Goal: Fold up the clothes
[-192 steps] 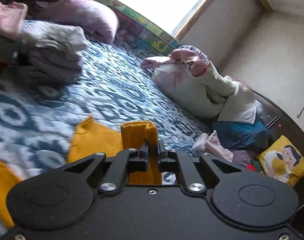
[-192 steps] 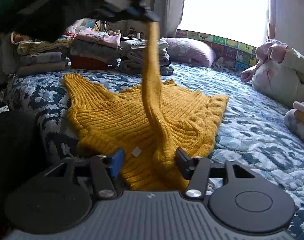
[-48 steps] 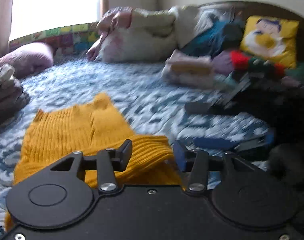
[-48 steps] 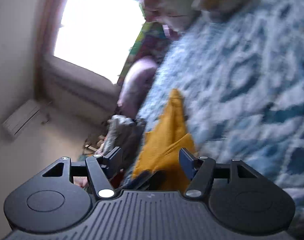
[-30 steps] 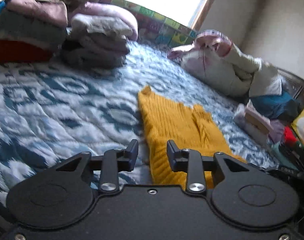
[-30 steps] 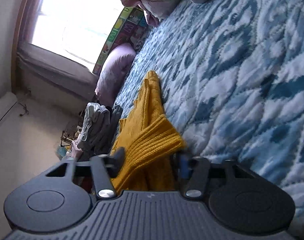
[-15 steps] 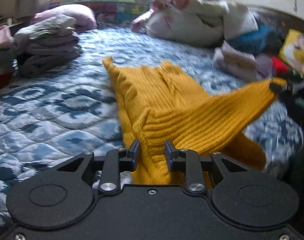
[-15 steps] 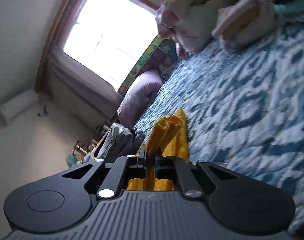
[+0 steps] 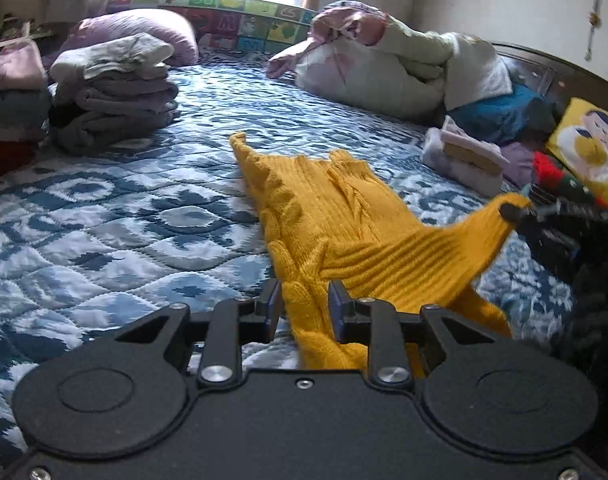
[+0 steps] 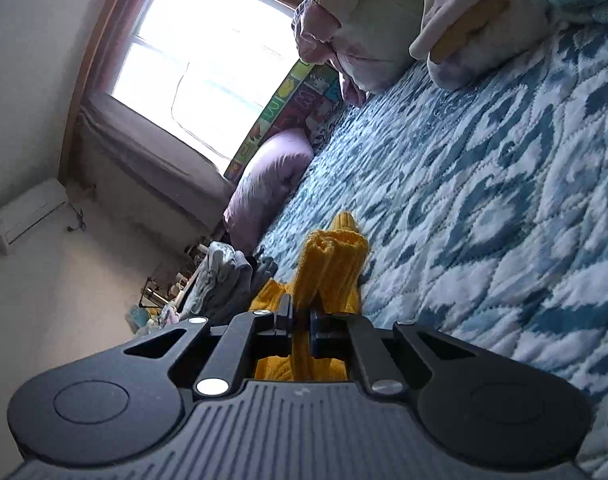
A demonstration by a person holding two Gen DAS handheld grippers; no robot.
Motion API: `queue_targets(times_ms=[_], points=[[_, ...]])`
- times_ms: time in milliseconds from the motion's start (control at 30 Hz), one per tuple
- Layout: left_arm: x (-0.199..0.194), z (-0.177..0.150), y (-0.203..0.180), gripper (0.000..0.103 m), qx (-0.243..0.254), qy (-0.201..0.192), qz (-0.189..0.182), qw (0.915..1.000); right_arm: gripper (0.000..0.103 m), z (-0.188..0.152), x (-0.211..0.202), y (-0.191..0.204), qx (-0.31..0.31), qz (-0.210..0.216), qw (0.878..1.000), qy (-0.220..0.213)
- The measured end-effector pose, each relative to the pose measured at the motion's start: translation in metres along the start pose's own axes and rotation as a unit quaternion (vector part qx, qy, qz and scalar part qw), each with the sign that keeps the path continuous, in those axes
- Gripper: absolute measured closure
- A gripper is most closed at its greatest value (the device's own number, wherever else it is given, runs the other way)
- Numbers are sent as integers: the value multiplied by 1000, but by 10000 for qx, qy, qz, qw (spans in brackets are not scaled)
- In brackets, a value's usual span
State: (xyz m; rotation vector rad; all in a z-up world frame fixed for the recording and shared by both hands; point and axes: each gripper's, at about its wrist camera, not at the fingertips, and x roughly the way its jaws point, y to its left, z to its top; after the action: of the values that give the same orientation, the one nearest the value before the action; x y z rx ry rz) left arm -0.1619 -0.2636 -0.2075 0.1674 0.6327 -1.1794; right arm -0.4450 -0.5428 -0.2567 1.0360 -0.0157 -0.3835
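My right claw (image 10: pixel 301 322) is clamped tight on a bunched ribbed end of the yellow sweater (image 9: pixel 324 216), lifting that part off the bed (image 9: pixel 123 220) toward the right. My left claw (image 9: pixel 304 306) stands a little apart with the sweater's near edge between its fingers; I cannot tell whether the pads press on the knit. The rest of the sweater lies on the blue patterned quilt in the middle of the bed, with folded stacks (image 9: pixel 115 92) far left and a heap of bedding (image 9: pixel 388 68) far right.
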Motion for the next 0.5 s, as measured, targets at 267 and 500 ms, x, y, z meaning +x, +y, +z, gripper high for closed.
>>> queue_targets(times_ms=[267,500], points=[[32,-29,-50,80,1474,794,-120,9858,94,9,9,-8,92,-102,9999,-70],[16,2,-29,80,1087,416,-84,9932,94,5,8,-22,320,-328,9989,27]])
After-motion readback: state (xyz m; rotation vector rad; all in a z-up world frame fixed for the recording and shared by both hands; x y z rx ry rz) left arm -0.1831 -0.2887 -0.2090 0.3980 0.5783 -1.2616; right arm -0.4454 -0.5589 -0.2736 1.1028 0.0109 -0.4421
